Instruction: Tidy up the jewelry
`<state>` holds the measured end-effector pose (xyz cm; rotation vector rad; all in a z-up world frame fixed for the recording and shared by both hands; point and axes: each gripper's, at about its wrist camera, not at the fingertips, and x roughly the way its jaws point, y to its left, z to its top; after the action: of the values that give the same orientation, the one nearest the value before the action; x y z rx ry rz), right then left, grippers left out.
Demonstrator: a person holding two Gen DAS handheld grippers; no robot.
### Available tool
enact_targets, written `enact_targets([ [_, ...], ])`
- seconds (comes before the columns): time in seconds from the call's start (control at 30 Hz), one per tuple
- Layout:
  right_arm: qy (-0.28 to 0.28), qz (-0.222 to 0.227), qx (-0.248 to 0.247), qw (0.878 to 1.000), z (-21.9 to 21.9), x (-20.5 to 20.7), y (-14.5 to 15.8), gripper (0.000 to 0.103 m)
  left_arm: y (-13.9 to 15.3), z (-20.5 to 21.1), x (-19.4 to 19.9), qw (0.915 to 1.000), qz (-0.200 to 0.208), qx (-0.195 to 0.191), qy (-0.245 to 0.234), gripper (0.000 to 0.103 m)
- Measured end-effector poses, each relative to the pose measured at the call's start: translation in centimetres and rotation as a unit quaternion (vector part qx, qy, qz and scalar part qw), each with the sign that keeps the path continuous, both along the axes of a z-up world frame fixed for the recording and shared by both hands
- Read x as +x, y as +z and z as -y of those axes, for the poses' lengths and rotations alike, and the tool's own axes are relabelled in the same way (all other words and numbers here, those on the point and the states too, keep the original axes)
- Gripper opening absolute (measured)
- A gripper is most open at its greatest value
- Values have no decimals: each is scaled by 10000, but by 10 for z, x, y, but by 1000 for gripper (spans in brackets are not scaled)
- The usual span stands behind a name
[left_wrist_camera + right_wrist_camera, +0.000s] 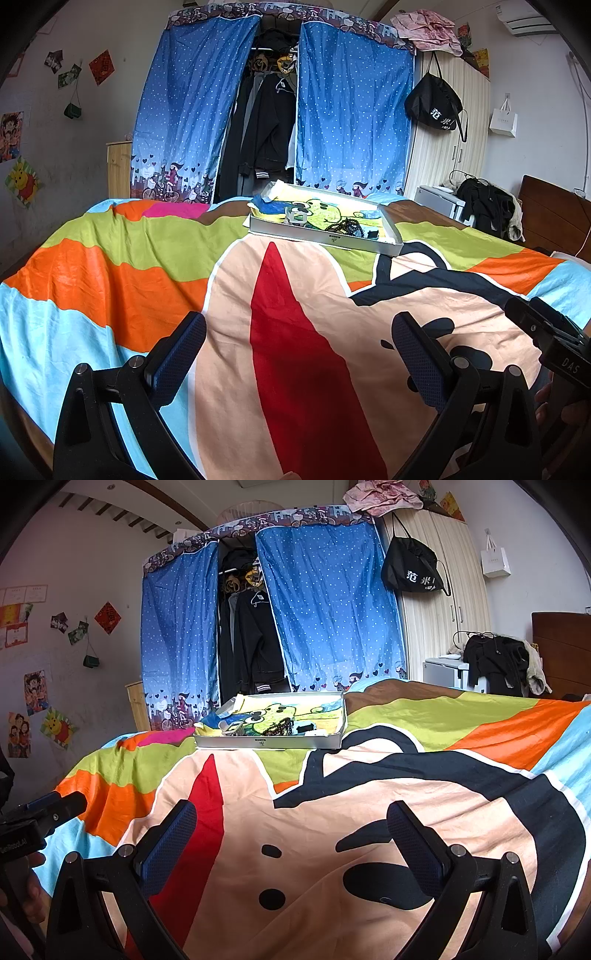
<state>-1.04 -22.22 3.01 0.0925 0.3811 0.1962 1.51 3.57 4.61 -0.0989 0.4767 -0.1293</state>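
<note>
left gripper (pixel 299 354): jaws spread wide, nothing between the blue pads (pixel 177 354); it hangs above the near part of the bed, over the red stripe (pixel 295 350) of the bedspread (pixel 110 266). in the right wrist view its tip shows at the left edge (pixel 55 808).
right gripper (pixel 291 834): jaws spread just as wide, holding nothing; it hangs above the peach patch with black spots (pixel 271 899). in the left wrist view part of it shows at the right edge (pixel 546 332), beside the left one and apart from it.
tray (pixel 269 743): shallow white box lying flat near the far edge of the bed, well beyond both grippers, lined with a yellow cartoon cloth (pixel 295 710).
jewelry: a dark bead string (pixel 277 729) lies in the tray near its front wall, about the middle; left of it a pale clip-like piece (pixel 231 727); right of it small dark bits (pixel 304 728), too small to tell apart.
beads, left wrist view (pixel 345 226): same place, by the tray's front wall (pixel 325 238).
behind the bed: blue dotted curtain (pixel 192 122), parted, with dark clothes (pixel 266 125) hanging in the gap; a black bag (pixel 434 103) hangs on the pale wardrobe (pixel 469 110) at the right.
</note>
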Motion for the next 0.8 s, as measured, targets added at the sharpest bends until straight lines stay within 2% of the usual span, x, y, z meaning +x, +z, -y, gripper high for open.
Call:
enact_targets([
  [0.4, -1, 8, -21, 10000, 2, -1, -1, 103, 0, 1, 0, 10000, -13, -15, -4, 99],
  [0.8, 2, 15, -27, 10000, 0, -1, 0, 103, -6, 5, 2, 9993, -188, 209, 235, 99],
])
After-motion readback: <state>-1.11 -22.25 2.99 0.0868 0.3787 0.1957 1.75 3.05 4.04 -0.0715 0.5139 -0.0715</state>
